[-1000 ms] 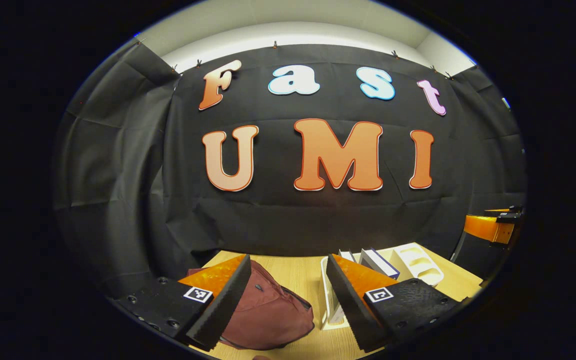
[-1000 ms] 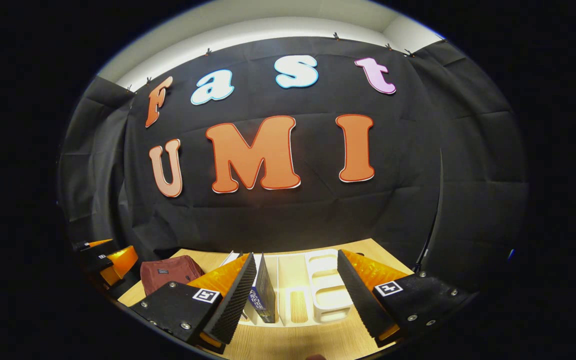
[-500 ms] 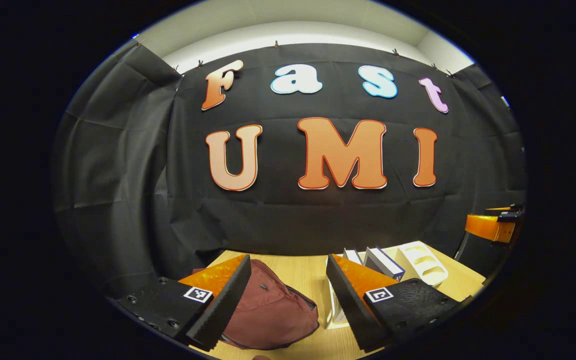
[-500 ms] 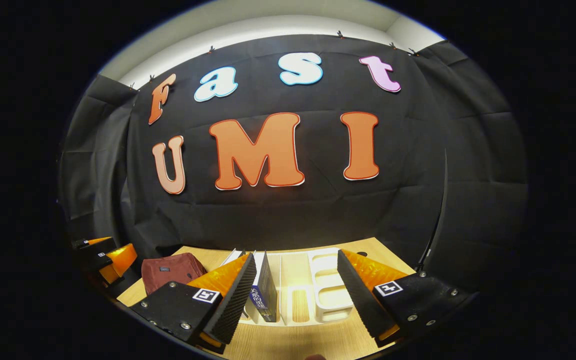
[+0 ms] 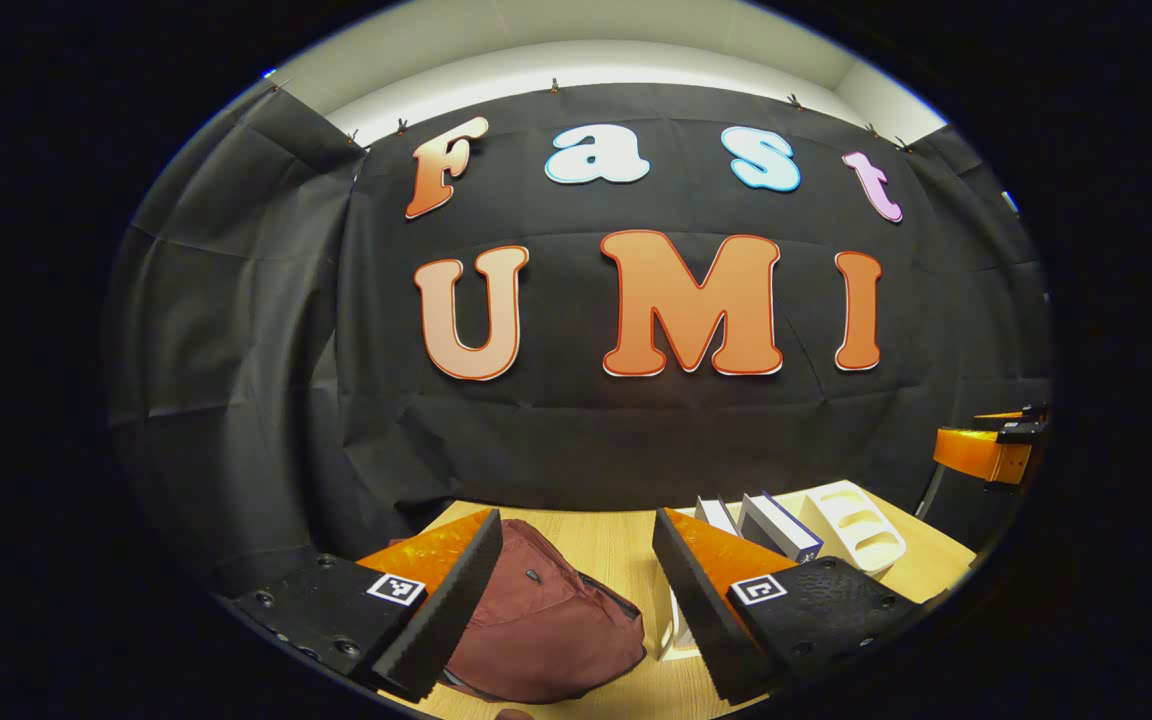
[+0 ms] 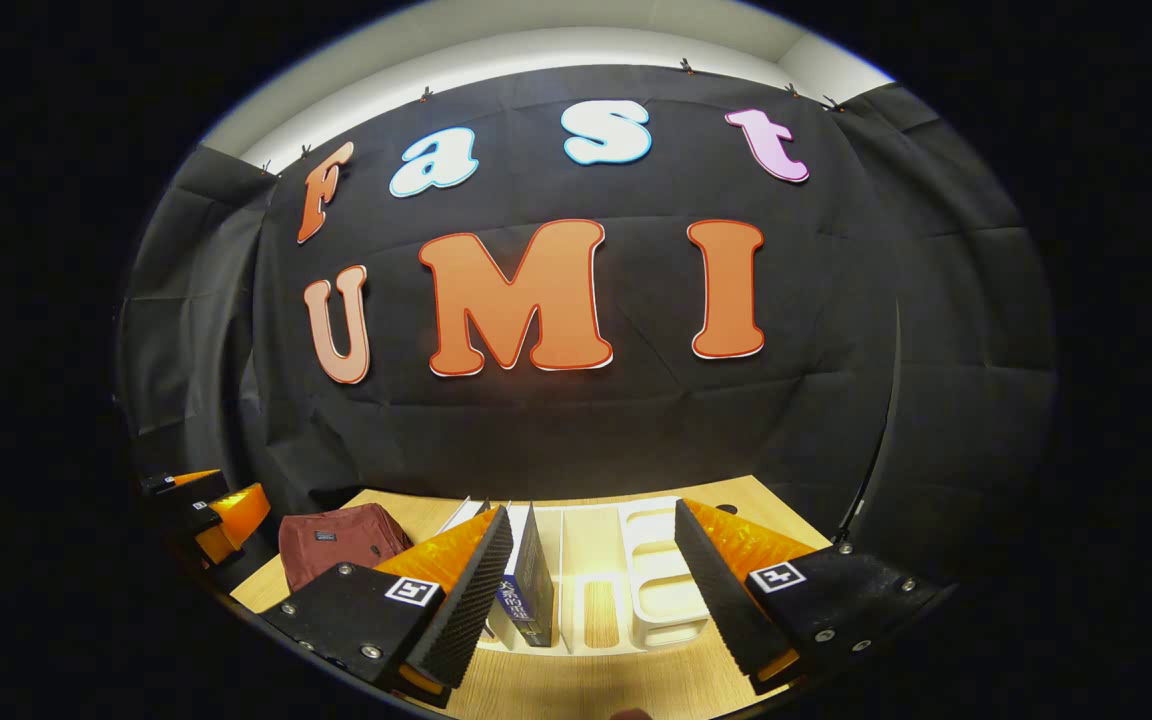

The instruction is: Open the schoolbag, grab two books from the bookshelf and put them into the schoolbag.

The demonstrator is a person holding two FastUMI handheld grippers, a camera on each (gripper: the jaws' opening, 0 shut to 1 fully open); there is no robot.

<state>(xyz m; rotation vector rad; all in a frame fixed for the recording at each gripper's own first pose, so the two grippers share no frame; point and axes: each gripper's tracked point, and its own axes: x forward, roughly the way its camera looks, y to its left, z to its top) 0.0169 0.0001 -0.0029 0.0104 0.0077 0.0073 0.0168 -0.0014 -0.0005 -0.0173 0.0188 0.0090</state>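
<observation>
A dark red schoolbag (image 5: pixel 546 630) lies zipped on the wooden table, under and between the fingers of my open left gripper (image 5: pixel 576 590). To its right stands a white bookshelf (image 5: pixel 851 525) with books (image 5: pixel 776 525) leaning in it. In the right gripper view the same bookshelf (image 6: pixel 656 585) lies straight ahead, a dark blue book (image 6: pixel 531 580) upright in its left slots. My right gripper (image 6: pixel 591 590) hangs open above the shelf, holding nothing. The schoolbag (image 6: pixel 336 540) sits at the left, with the other gripper (image 6: pixel 201 510) near it.
The wooden table (image 6: pixel 576 685) ends at the black cloth wall behind. The right gripper (image 5: pixel 986 450) appears at the far right edge of the left gripper view. A black cable (image 6: pixel 876 440) hangs at the right of the booth.
Both views have shifted slightly: the bag and the shelf sit a little higher and nearer in the frames. Both grippers stay open and empty.
</observation>
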